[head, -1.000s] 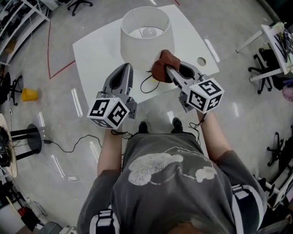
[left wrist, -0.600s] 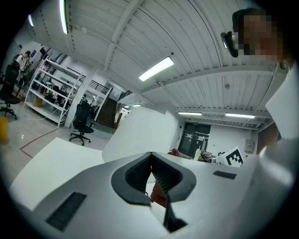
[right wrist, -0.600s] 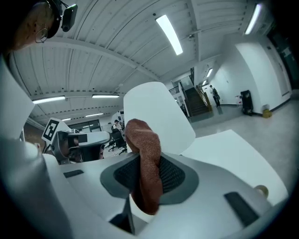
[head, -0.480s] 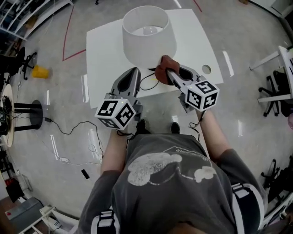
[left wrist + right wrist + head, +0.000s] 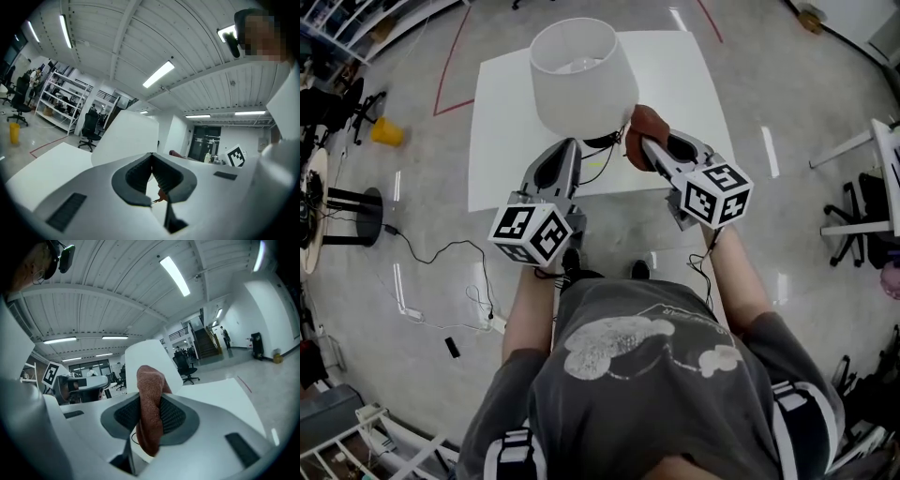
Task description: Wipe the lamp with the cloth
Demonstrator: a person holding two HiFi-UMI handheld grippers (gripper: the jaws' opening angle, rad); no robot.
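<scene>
Right hand-held gripper (image 5: 151,405) pinching rust-brown cloth (image 5: 150,379), just beside lampshade (image 5: 581,75) upper centre; left hand-held gripper (image 5: 151,158) pressed together, empty.

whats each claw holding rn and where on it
Right claw: shut on the brown cloth, pinched around its middle, ends sticking out. Left claw: shut, empty.

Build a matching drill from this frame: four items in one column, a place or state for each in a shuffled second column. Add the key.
Items
1. lamp
2. cloth
3. left claw
4. yellow object

Place or state
A. shut, nothing in it
B. on the floor, left of the table
C. clamped in the right claw
D. on the white table

Pairs: 1-D, 2-C, 3-A, 4-B
</scene>
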